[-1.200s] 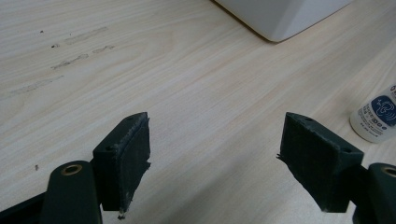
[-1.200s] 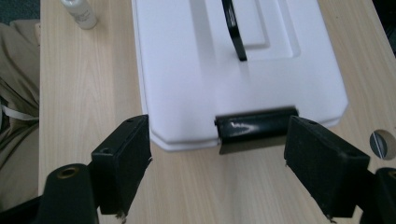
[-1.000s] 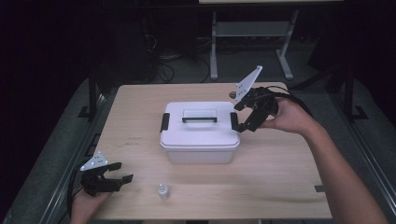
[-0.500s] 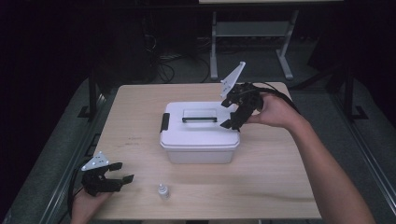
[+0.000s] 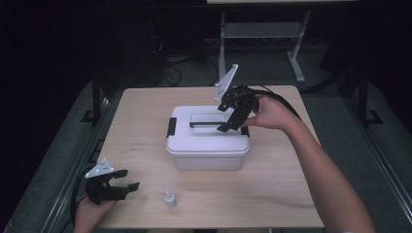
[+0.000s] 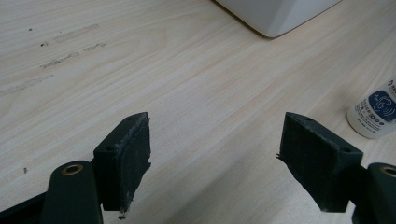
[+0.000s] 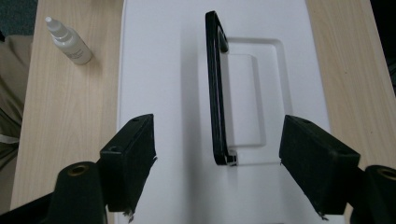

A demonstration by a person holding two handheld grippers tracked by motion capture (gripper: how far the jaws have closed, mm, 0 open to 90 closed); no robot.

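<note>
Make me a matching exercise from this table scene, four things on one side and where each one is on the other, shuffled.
Things:
1. white box
2. dropper bottle
3. right gripper
4. left gripper

Places:
A. near the table's front left corner, jaws open
B. over the box lid by the black handle
C. middle of the table
D. near the front edge, in front of the box

Pairs: 1-C, 2-D, 3-B, 4-A

The surface (image 5: 145,126) is evenly lit from above; everything around it lies dark, with soft shadows and mild blur.
</note>
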